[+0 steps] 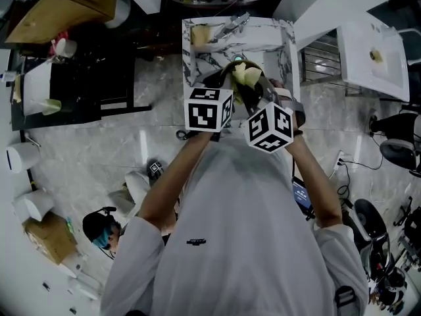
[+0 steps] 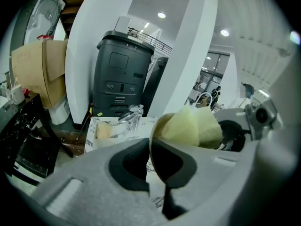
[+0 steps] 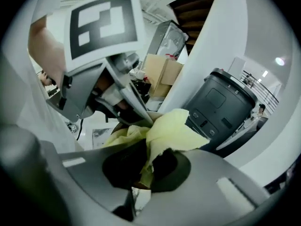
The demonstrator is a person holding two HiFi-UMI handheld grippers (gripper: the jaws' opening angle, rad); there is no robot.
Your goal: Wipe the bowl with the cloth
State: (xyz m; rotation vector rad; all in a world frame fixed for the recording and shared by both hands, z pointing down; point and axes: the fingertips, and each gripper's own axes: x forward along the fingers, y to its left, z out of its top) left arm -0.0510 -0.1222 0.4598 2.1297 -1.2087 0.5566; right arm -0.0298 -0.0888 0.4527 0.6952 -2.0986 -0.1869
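Head view first: both tools are up in front of the chest, above the white marble-patterned table [image 1: 270, 38]. The left gripper [image 1: 222, 87] and the right gripper [image 1: 258, 99] meet nose to nose on a dark, thin-walled round bowl [image 1: 238, 96]. A pale yellow soft cloth [image 1: 247, 74] is bunched at the bowl's far side. The bowl looks to be held up in the air, not resting on the table.

Over to the left gripper view: the fingers are closed almost fully, pinching the bowl's thin rim edge-on. The wall runs straight away from the fingertips, with its hollow side to their right. The cloth sits just beyond and to the right of them, inside that hollow.

Now the right gripper view: the fingers are clamped nearly together on a fold of the cloth. The wad bulges just above and beyond the fingertips, and a sliver of the bowl peeks out to its left.

Here's what the wipe turns on, as I read it: the bowl's open side faces the right fingers. So the right hand is the nearer one to the inner wall, and the left only steadies. The coming sweep should follow that curved wall round.
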